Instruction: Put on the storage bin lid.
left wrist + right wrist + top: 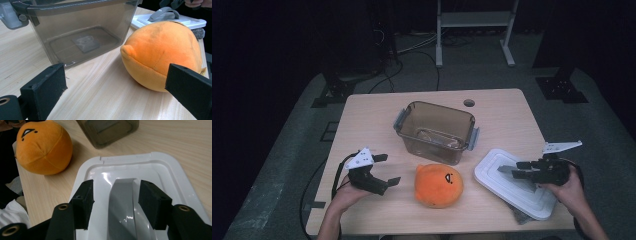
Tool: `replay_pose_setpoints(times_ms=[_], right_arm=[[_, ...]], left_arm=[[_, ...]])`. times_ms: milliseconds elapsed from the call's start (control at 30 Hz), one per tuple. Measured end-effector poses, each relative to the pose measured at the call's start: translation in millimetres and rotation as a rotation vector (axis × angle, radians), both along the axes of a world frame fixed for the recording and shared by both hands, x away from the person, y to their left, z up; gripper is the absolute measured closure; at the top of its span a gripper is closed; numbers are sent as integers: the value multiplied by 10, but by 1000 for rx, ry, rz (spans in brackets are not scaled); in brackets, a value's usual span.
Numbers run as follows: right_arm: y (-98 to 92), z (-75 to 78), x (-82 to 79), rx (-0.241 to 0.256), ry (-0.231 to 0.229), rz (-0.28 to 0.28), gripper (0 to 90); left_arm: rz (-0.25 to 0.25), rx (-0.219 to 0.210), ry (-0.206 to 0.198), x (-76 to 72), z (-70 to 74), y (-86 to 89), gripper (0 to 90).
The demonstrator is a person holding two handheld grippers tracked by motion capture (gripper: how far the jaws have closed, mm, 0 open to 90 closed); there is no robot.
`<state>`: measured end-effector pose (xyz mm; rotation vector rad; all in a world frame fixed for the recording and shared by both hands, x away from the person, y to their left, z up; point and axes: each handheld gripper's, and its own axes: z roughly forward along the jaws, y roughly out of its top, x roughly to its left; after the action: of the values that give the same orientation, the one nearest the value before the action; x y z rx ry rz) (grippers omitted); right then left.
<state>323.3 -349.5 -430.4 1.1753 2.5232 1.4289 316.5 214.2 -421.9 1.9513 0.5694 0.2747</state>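
An orange plush ball [438,185] with a small face lies near the table's front middle. Behind it stands a clear brown tub [434,131] with grey latches, nothing loose inside. My left gripper [388,169] is open wide just left of the plush; in the left gripper view the plush [162,55] sits ahead by the right jaw, untouched, with the tub [75,32] behind. A white lid [517,182] lies at the front right. My right gripper [516,170] is open, its jaws straddling the lid's grey handle [122,202] with a gap each side.
A round cable hole [469,103] sits near the table's far edge. A grey scrap [519,216] pokes out under the lid's front corner. Beyond the table are a metal stand [474,25], dark tripod bases and floor cables. Bare wood stretches left of the tub.
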Motion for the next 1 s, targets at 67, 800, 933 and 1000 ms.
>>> replay_pose_setpoints(times_ms=[67, 800, 933, 1000], right_arm=[[8, 54, 1, -8, -13, 2, 423], [889, 697, -120, 14, -130, 255, 371], [1091, 766, -117, 10, -141, 307, 370], [1200, 798, -112, 10, -143, 334, 368]], left_arm=[[1, 0, 0, 2, 0, 5, 27], [13, -6, -3, 11, -9, 58, 27], [14, -6, -1, 10, -9, 69, 26], [13, -6, -1, 8, -8, 71, 26]])
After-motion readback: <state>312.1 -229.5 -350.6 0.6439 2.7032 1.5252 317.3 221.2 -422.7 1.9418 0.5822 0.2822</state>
